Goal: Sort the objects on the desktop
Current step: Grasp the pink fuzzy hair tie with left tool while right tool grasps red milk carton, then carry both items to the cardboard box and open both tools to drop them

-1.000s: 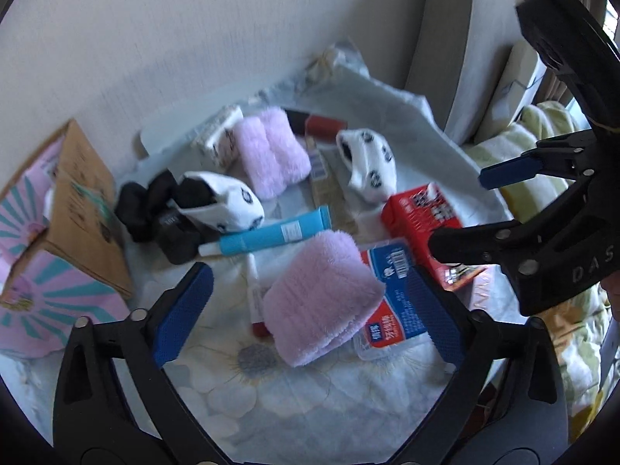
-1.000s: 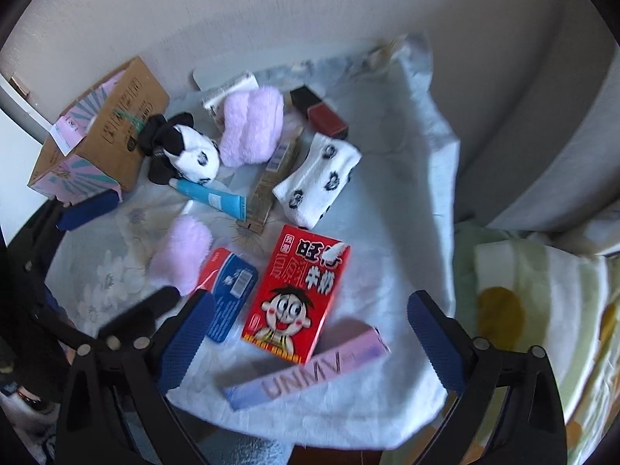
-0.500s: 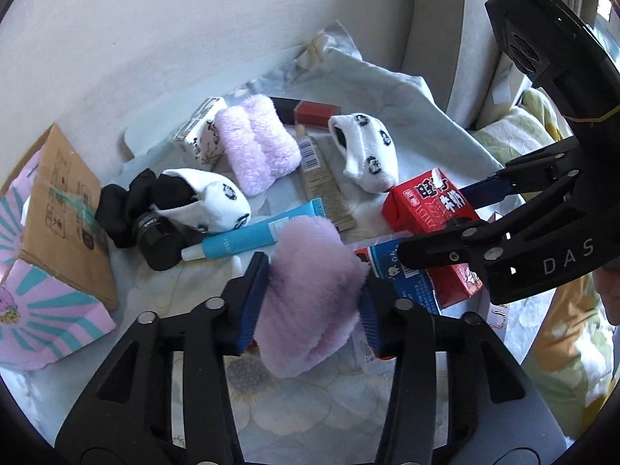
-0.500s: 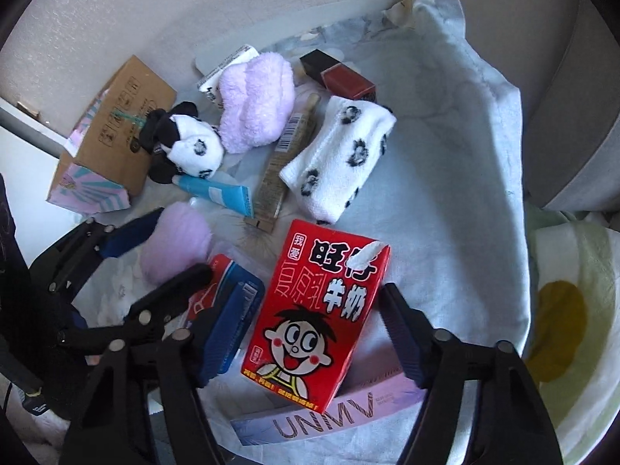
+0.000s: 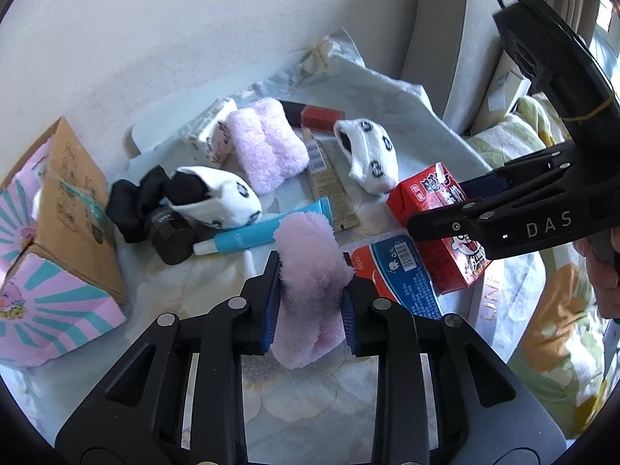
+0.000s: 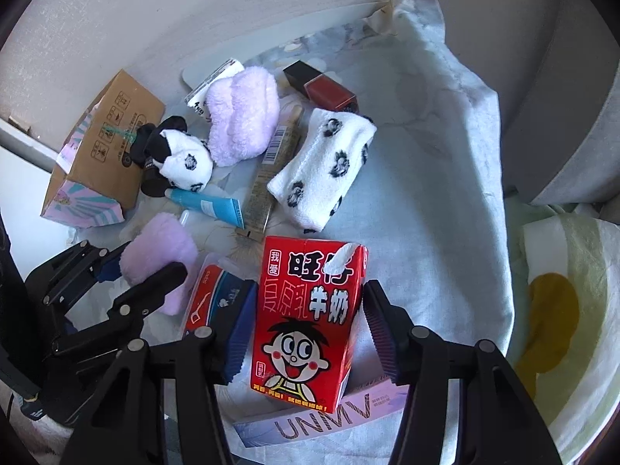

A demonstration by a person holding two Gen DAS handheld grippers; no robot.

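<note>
Tongs: our left tongs [image 5: 309, 302] closing, pads squeezing fluffy pink rolled sock [image 5: 310, 271] on floral cloth [image 5: 310, 387]. Our right tongs [image 6: 306, 333] closing around red rectangular milk carton [image 6: 306, 321], pads barely apart from it.

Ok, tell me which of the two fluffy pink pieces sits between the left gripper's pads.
The nearer pink fluffy piece, beside the blue floss pack; the left gripper is closing on it. The other fluffy piece lies untouched further back.

The red milk carton [image 6: 310, 321] reads 旺仔 牛奶; the lilac box [image 6: 329, 414] under it reads UNMV; the right gripper's black body [image 5: 550, 228] reads DAS.
</note>
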